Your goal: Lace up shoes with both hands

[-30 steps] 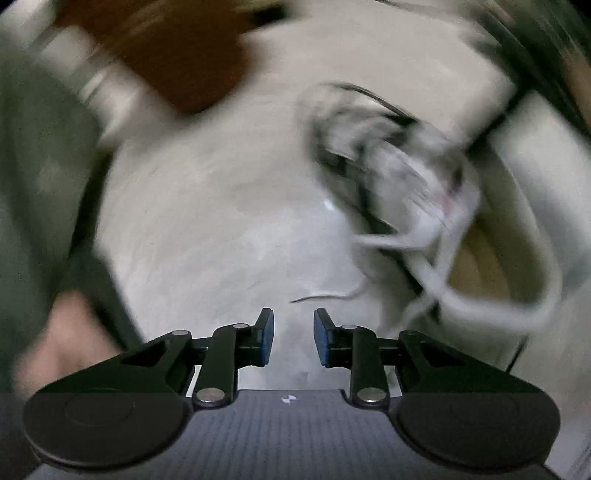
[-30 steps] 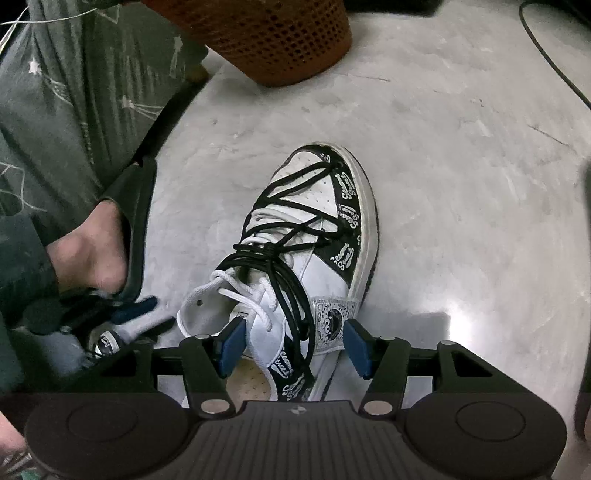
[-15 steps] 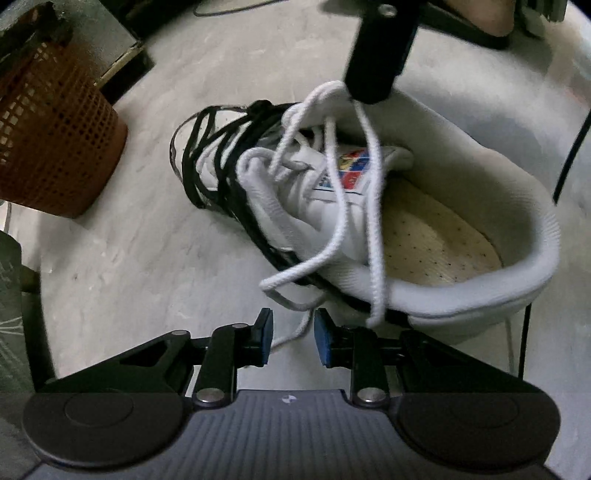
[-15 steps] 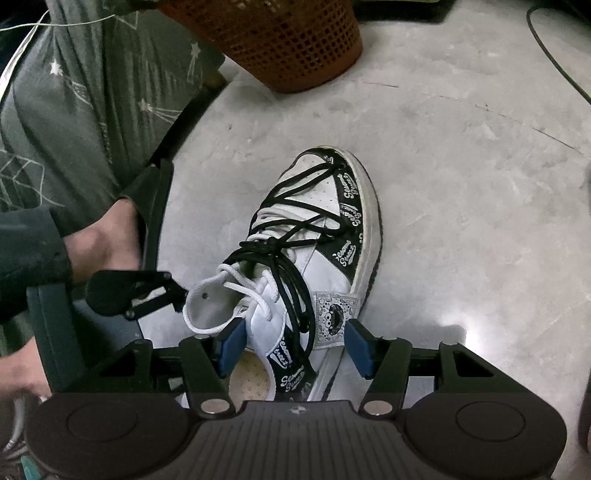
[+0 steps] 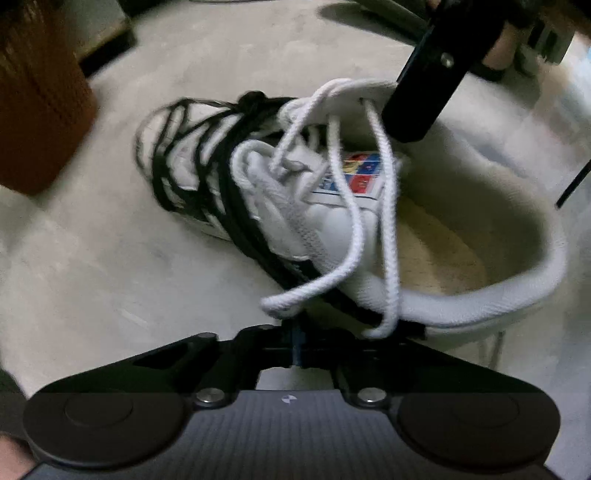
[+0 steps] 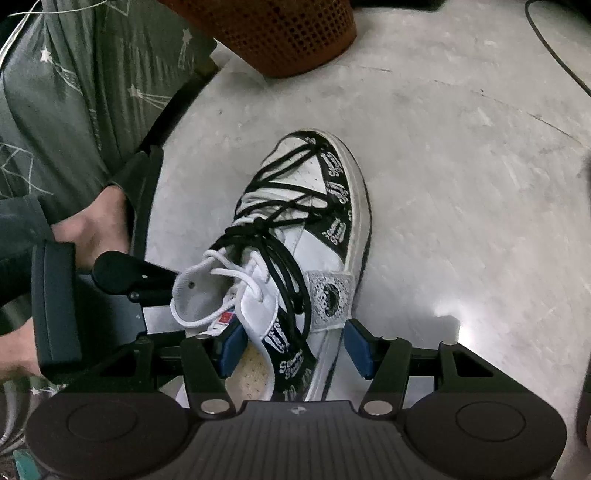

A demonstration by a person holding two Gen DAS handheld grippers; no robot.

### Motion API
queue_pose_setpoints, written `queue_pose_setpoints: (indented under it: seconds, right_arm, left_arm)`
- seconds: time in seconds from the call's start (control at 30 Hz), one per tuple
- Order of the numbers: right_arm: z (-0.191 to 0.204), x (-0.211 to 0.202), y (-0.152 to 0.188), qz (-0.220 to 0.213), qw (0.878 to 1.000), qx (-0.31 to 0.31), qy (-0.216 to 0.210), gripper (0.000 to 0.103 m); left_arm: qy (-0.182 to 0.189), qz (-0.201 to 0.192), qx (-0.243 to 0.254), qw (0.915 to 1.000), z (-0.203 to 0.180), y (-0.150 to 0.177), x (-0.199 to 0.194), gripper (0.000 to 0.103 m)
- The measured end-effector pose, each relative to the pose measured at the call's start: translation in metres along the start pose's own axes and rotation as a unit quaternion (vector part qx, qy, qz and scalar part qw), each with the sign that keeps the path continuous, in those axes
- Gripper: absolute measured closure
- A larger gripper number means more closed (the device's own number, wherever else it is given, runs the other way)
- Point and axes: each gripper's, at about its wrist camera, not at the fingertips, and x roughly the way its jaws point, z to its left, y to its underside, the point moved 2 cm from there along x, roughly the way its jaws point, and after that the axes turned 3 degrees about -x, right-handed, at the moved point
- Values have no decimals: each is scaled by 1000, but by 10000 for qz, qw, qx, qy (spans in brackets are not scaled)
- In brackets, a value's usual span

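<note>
A white and black high-top shoe (image 6: 321, 221) lies on the grey floor, toe pointing away in the right wrist view; it also shows in the left wrist view (image 5: 369, 229). Black laces (image 6: 280, 236) cross its front and a loose white lace (image 5: 354, 229) loops over the tongue. My left gripper (image 5: 297, 345) is shut right at the shoe's near side, below the hanging white lace loop; whether it pinches the lace is hidden. My right gripper (image 6: 291, 345) is open, its blue pads either side of the shoe's collar.
An orange mesh basket (image 6: 273, 33) stands beyond the shoe. The person's green trousers (image 6: 74, 92), bare foot and black sandal (image 6: 144, 195) are at the left. A black cable (image 6: 554, 48) runs along the floor at the right.
My left gripper has swung in toward the shoe's side and closed from a narrow gap to shut. My right gripper has stayed open around the collar.
</note>
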Motion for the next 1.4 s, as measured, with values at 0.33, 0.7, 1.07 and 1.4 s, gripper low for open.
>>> queue_pose_setpoints:
  seconds: [0.33, 0.7, 1.07, 1.4]
  right_arm:
    - [1, -2, -1, 30, 10000, -50, 40, 41]
    - [-1, 0, -1, 48, 10000, 7, 20, 41]
    - [-6, 0, 0, 58, 10000, -17, -19, 41]
    - [-6, -4, 2, 38, 10000, 35, -25, 41]
  left_arm:
    - [-625, 14, -2068, 9764, 29, 25, -18, 99]
    - [-82, -120, -4770, 8788, 70, 38, -11, 80]
    - [-300, 292, -5237, 8509, 76, 13, 10, 81]
    - [-636, 510, -4350, 8967, 66, -6, 8, 99]
